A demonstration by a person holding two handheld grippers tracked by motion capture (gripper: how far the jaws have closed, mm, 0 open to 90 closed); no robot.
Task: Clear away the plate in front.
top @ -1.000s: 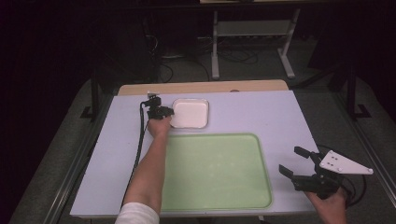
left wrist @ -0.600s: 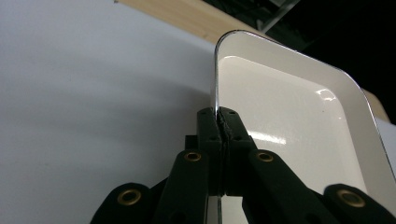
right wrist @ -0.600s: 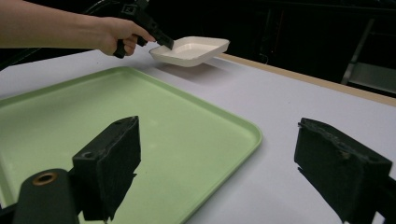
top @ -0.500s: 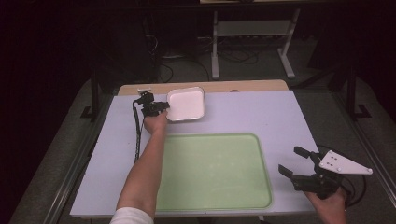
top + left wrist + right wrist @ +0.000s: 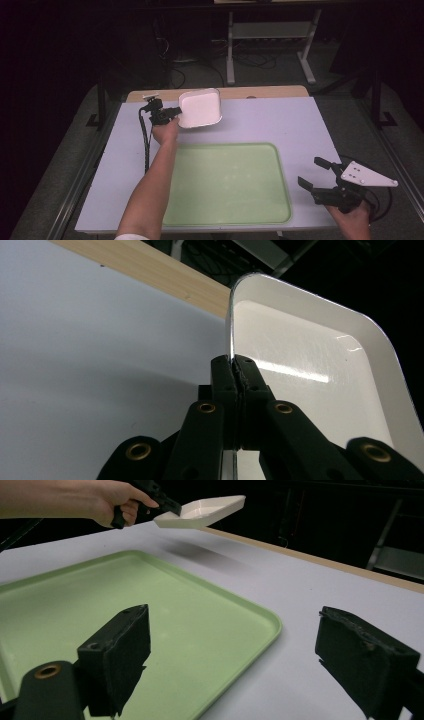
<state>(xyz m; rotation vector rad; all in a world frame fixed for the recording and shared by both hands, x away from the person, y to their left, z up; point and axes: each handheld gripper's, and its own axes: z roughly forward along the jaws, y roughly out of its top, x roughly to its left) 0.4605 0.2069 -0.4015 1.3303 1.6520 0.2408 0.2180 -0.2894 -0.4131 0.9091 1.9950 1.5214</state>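
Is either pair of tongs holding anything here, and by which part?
The left tongs pinch the white dish by its rim, lifted off the table. The right tongs stand open, holding nothing.

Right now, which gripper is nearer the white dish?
Left. The left gripper is shut on the white dish's rim, holding it above the table. The right gripper sits open, far off past the green tray.

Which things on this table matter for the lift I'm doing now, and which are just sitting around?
In the job:
- white dish, clear of the table
- left gripper, shut on the dish's rim
- green tray, flat on the table and bare

Just there:
- right gripper, open, by the tray's right edge
- metal rack behind the table
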